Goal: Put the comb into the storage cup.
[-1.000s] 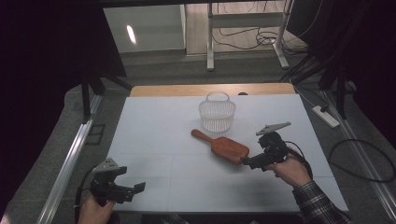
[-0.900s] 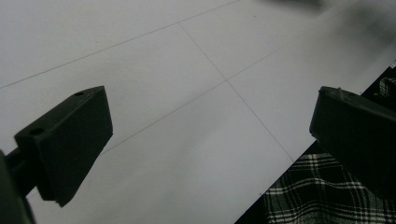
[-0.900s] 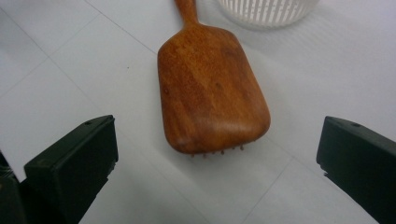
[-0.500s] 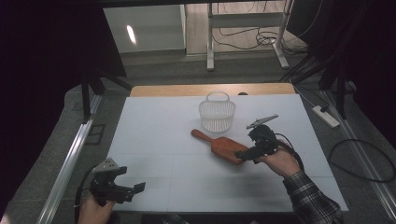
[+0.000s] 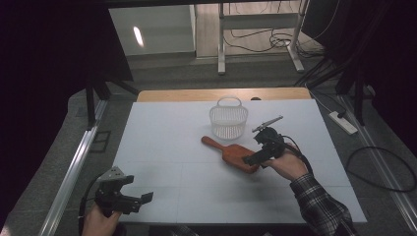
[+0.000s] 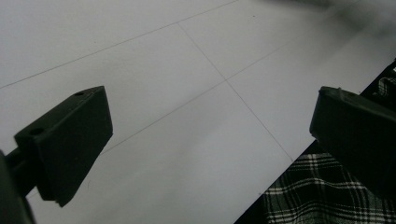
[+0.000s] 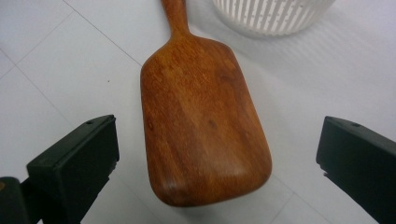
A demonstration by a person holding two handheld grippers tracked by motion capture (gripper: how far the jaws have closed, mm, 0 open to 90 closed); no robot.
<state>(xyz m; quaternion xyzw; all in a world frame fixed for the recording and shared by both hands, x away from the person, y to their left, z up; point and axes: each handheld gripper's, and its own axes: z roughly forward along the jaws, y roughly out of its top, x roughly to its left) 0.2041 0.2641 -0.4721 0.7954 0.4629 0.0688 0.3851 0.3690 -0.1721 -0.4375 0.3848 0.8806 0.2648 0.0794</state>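
A brown wooden paddle (image 5: pixel 231 153) lies flat on the white table (image 5: pixel 172 147), its handle pointing to the far left. A white slotted basket (image 5: pixel 228 120) stands just behind it. My right gripper (image 5: pixel 255 158) hovers at the paddle's broad near end, open. In the right gripper view the paddle (image 7: pixel 201 126) lies between the two wide-apart jaws of the right gripper (image 7: pixel 217 144), untouched, with the basket (image 7: pixel 271 14) beyond. My left gripper (image 5: pixel 140 199) rests at the near left edge, open. In its own view the left gripper (image 6: pixel 210 135) holds nothing above bare tabletop.
The table's wooden far edge (image 5: pixel 221 94) lies behind the basket. A metal rail (image 5: pixel 74 167) runs along the left side. A power strip (image 5: pixel 344 123) and cables lie on the floor at the right. A plaid sleeve (image 6: pixel 317 191) shows at the near edge.
My right gripper has moved left and a little farther in, from beside the paddle to its broad end. The left gripper, paddle and basket have stayed put.
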